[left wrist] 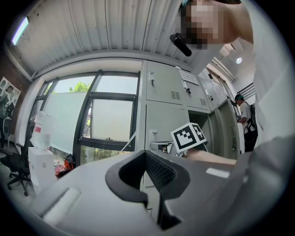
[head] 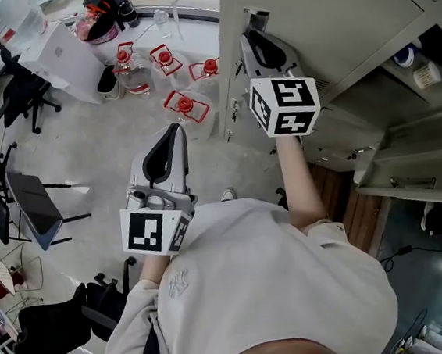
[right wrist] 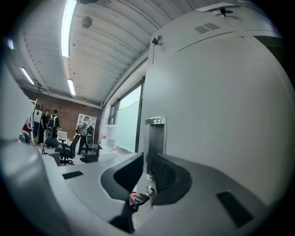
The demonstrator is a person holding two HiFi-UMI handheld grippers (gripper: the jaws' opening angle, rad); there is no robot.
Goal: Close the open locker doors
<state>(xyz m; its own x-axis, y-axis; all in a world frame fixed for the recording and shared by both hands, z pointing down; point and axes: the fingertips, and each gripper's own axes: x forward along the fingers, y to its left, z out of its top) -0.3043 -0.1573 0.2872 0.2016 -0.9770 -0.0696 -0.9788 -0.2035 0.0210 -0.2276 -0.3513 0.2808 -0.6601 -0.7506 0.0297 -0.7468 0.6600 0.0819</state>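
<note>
Red-capped jugs — office chairs

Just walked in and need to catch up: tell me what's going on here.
A person holds a gripper in each hand at a bank of grey lockers. The right gripper is up at a locker door, close by its handle recess, jaws together with nothing in them. The left gripper hangs lower, also empty. The compartments to the right stand open.
</note>
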